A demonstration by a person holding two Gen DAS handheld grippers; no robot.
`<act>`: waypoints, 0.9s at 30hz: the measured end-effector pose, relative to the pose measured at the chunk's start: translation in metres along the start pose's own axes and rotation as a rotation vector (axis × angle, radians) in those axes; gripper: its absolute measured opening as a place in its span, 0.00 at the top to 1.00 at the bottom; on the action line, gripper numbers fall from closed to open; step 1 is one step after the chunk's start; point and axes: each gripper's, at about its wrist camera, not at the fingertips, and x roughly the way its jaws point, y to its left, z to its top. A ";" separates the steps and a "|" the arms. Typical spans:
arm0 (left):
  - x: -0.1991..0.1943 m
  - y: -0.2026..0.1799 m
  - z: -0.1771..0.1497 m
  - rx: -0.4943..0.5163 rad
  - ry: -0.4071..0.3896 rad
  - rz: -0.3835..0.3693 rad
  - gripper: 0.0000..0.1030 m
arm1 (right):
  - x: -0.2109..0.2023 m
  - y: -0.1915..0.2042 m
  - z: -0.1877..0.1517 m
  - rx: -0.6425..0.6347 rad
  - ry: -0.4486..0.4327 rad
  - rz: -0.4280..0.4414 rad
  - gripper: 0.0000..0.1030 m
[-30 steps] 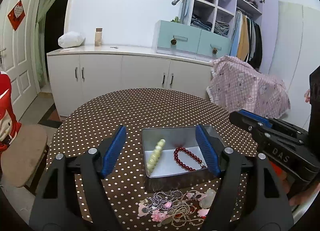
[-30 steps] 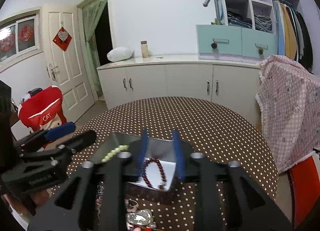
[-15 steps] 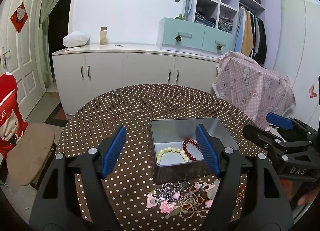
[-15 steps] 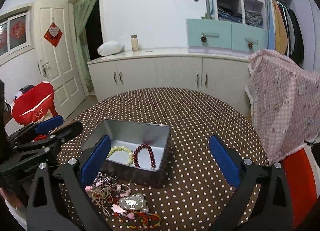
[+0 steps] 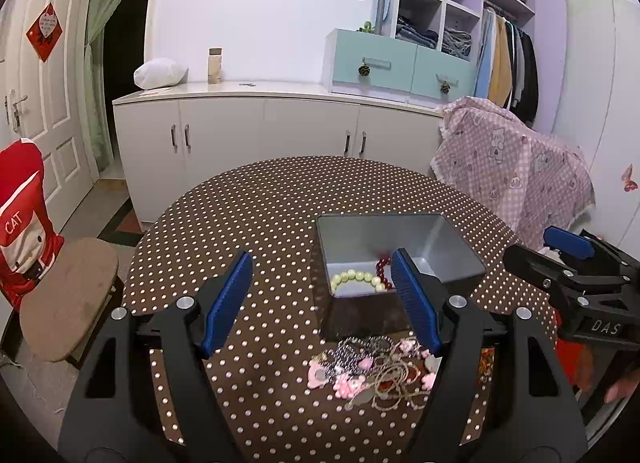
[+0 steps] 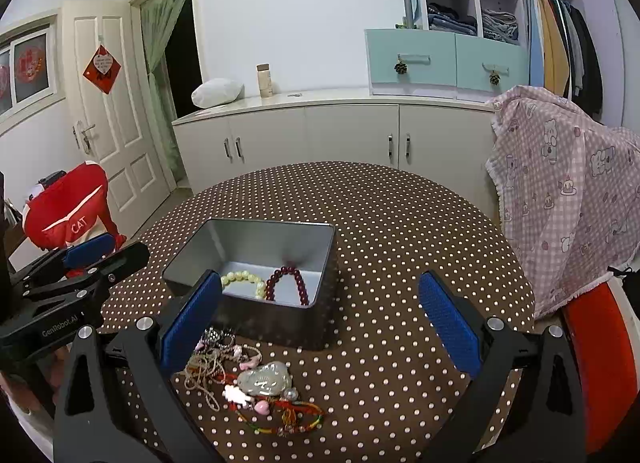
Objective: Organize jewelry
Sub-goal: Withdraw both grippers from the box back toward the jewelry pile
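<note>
Both grippers hover empty above a polka-dot table [image 6: 400,223], the left gripper [image 5: 320,299] and right gripper [image 6: 320,315] each spread wide. A metal tin [image 6: 256,239] holds a pale bead bracelet [image 6: 244,281] beside a red bead bracelet [image 6: 294,283]; tangled jewelry [image 6: 248,379] lies just near of it.

A gray metal box [image 6: 256,247] sits open on the table; inside lie a pale green bead bracelet [image 6: 244,279] and a dark red bead bracelet [image 6: 286,283], side by side and touching; a tangled pile of jewelry [image 6: 244,379] lies just in front of the box.
</note>
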 end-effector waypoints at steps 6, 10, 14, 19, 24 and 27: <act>-0.008 0.002 -0.015 0.021 0.015 0.017 0.26 | 0.003 0.002 -0.011 0.034 0.051 0.032 0.08; -0.011 0.005 -0.030 0.019 0.037 0.025 0.26 | 0.004 0.010 -0.022 0.028 0.078 0.033 0.08; -0.014 0.006 -0.045 0.017 0.062 0.025 0.26 | 0.003 0.021 -0.032 0.001 0.088 0.084 0.08; -0.015 0.011 -0.061 0.007 0.097 0.024 0.26 | -0.004 0.032 -0.041 -0.033 0.046 0.135 0.08; -0.017 0.018 -0.073 0.002 0.112 0.032 0.26 | -0.006 0.045 -0.049 -0.060 0.011 0.172 0.08; -0.019 0.024 -0.080 -0.013 0.120 0.041 0.26 | -0.004 0.055 -0.056 -0.092 0.003 0.164 0.08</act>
